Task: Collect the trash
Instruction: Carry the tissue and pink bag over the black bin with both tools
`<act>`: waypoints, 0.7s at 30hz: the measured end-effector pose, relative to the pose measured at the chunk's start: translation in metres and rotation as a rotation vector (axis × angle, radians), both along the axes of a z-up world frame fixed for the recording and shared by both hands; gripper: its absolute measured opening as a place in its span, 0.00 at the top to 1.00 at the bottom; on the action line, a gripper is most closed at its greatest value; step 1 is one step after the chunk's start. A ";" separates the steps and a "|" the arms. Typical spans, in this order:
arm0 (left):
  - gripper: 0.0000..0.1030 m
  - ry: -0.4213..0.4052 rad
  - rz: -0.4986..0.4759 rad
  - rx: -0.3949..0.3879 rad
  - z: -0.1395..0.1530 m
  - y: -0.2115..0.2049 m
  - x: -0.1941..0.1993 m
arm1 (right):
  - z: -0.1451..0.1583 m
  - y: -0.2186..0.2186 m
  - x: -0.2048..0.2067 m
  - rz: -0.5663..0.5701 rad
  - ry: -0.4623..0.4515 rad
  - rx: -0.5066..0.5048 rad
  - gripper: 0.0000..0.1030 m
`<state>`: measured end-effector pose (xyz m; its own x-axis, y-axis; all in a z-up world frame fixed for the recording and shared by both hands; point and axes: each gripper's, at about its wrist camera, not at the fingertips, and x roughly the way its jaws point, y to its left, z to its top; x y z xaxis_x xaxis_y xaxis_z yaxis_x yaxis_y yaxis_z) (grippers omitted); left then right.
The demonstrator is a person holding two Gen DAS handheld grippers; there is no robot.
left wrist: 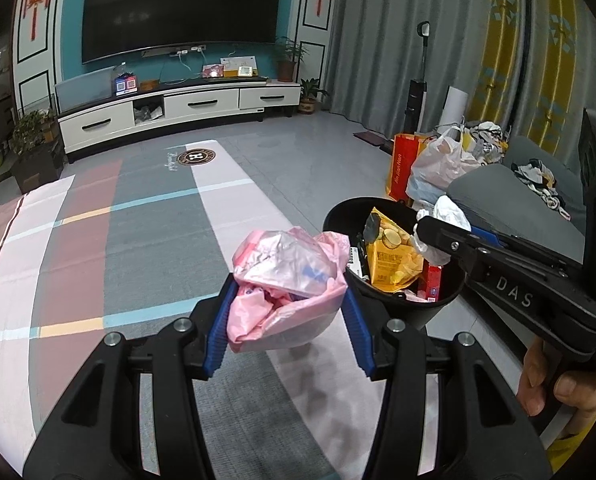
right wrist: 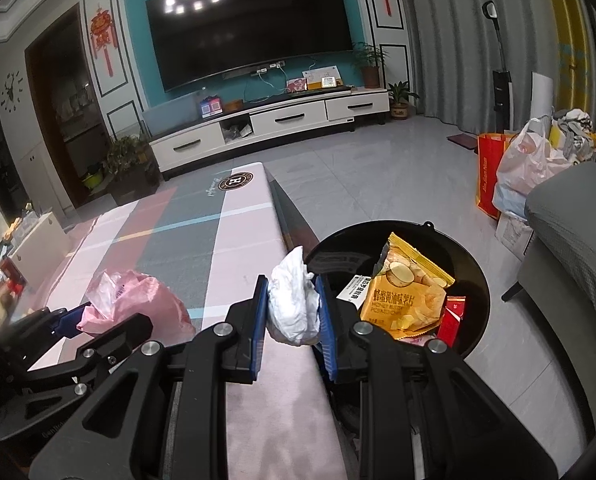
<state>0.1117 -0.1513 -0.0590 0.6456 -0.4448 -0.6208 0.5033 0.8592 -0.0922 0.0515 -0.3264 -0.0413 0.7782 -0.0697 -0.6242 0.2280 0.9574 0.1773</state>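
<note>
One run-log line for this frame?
left gripper: shut on pink bag | right gripper: shut on white tissue | black bin: part-filled

a: the crumpled plastic bag [left wrist: 286, 292] is pale pink, partly see-through, with a small blue mark on it. the pads [left wrist: 217, 334] gripping it are blue, on a black frame.

b: the wad of tissue [right wrist: 294, 304] is plain white, also between blue pads [right wrist: 325, 320].

a: the bin [right wrist: 474, 280] is glossy black. the chip packet [right wrist: 408, 300] inside is yellow-orange with pale potato slices printed on it, and beside it sits a red box [right wrist: 452, 320].

b: the table cover [left wrist: 138, 220] is blocks of pink, grey and white, crossed by thin light-blue and yellow stripes, with a round dark brown emblem [left wrist: 196, 156].

a: the sofa [right wrist: 570, 240] is grey.
</note>
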 end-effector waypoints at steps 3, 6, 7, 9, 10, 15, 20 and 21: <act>0.50 -0.005 -0.010 0.012 0.002 -0.007 -0.001 | 0.000 -0.005 -0.001 -0.009 -0.001 0.006 0.76; 0.50 -0.006 -0.019 0.021 0.004 -0.013 0.000 | -0.001 -0.011 -0.003 -0.020 0.000 0.018 0.76; 0.50 -0.008 -0.022 0.025 0.004 -0.016 0.000 | -0.001 -0.013 -0.004 -0.025 -0.001 0.021 0.76; 0.50 -0.010 -0.028 0.031 0.005 -0.020 0.001 | -0.002 -0.021 -0.006 -0.038 0.000 0.035 0.76; 0.50 -0.011 -0.031 0.034 0.005 -0.023 0.002 | -0.003 -0.023 -0.006 -0.043 0.000 0.040 0.76; 0.50 -0.008 -0.045 0.042 0.005 -0.040 0.007 | -0.007 -0.040 -0.007 -0.071 0.013 0.062 0.76; 0.50 0.003 -0.064 0.049 0.000 -0.057 0.015 | -0.011 -0.053 -0.009 -0.099 0.023 0.072 0.76; 0.50 0.005 -0.069 0.050 -0.001 -0.060 0.016 | -0.011 -0.056 -0.010 -0.105 0.024 0.072 0.76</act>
